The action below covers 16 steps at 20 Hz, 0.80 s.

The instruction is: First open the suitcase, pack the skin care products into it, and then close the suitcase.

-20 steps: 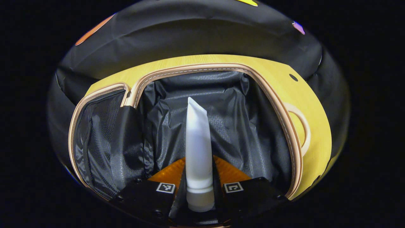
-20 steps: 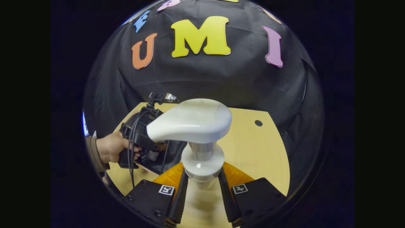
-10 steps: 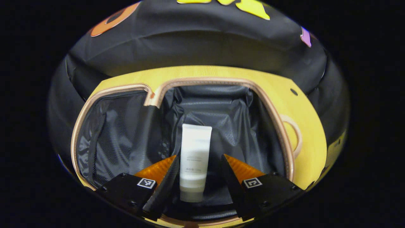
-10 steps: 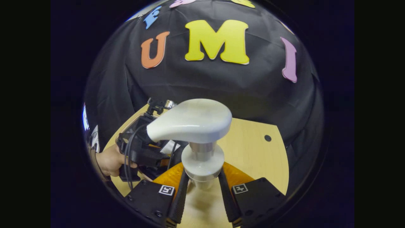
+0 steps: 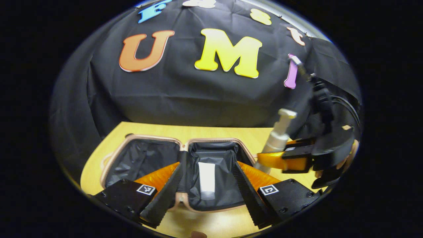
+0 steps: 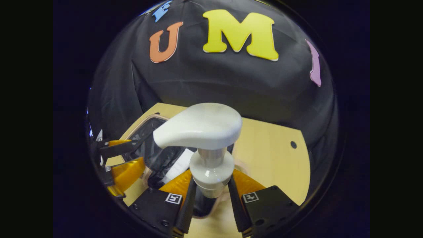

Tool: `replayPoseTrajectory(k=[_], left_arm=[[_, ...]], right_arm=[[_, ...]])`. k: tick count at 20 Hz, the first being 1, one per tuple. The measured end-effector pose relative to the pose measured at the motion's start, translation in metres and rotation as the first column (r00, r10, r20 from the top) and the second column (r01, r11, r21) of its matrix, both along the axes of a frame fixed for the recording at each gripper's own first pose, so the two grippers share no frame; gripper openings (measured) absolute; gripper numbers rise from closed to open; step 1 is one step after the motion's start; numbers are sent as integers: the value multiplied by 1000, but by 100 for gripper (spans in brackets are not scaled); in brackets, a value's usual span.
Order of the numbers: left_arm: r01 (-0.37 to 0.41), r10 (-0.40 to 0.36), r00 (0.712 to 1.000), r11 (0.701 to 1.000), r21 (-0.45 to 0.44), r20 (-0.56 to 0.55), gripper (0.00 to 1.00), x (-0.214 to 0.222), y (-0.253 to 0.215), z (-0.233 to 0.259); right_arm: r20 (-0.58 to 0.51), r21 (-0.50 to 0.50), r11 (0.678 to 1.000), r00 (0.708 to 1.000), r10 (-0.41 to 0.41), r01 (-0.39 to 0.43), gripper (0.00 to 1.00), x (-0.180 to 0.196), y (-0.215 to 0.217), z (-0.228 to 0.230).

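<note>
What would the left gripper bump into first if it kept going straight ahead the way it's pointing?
Probably the white tube lying in the open suitcase. The left gripper is open, and the tube sits right between its fingers in the left gripper view. Depth is hard to judge, so it might meet the suitcase's near rim first.

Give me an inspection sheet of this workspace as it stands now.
Surface: wooden table, a small round hole near its far right corner.
Job's things: suitcase lies open; white tube lies inside its right half; pump bottle held above the table.
Clutter: nothing seen.
Grippers: left tongs open, above the suitcase's near edge; right tongs shut on the pump bottle's neck.
Cables: black cables on the right tongs' body.
Surroundings: black cloth wall.
</note>
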<state>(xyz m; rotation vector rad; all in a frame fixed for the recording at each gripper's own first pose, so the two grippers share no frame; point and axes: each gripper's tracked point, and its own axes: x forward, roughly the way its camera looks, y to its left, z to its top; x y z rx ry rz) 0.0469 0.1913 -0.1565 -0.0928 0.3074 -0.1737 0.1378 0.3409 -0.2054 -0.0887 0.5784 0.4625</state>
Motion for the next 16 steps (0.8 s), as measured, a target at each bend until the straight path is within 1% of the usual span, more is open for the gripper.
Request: replayPoseTrajectory(k=[1, 3, 5, 6, 8, 11, 12, 16], left_arm=[[-9, 8, 1000, 1000, 19, 21, 98, -10, 8, 3], [-21, 19, 998, 999, 28, 55, 98, -26, 23, 10], [-27, 27, 997, 1000, 4, 68, 98, -39, 34, 10], [-38, 39, 997, 999, -12, 66, 98, -44, 40, 9], [-73, 74, 996, 997, -18, 56, 98, -50, 58, 2], [-134, 134, 990, 991, -4, 36, 98, -52, 90, -12], [-149, 149, 988, 989, -4, 34, 98, -53, 99, -12], [-193, 193, 981, 981, -9, 28, 98, -49, 127, -14]], right_arm=[[-13, -16, 1000, 1000, 26, -26, 48, -4, 11, -8], [-37, -67, 995, 997, 72, -74, 49, -14, 29, -27], [-80, -118, 988, 992, 95, -104, 49, -18, 36, -45], [-107, -140, 984, 990, 93, -108, 49, -18, 37, -53], [-150, -168, 982, 987, 57, -82, 49, -20, 38, -67], [-264, -202, 978, 965, -4, -52, 49, -24, 40, -94], [-244, -187, 982, 970, -19, -28, 49, -18, 43, -86], [-275, -191, 982, 959, -63, 9, 49, 3, 58, -92]])
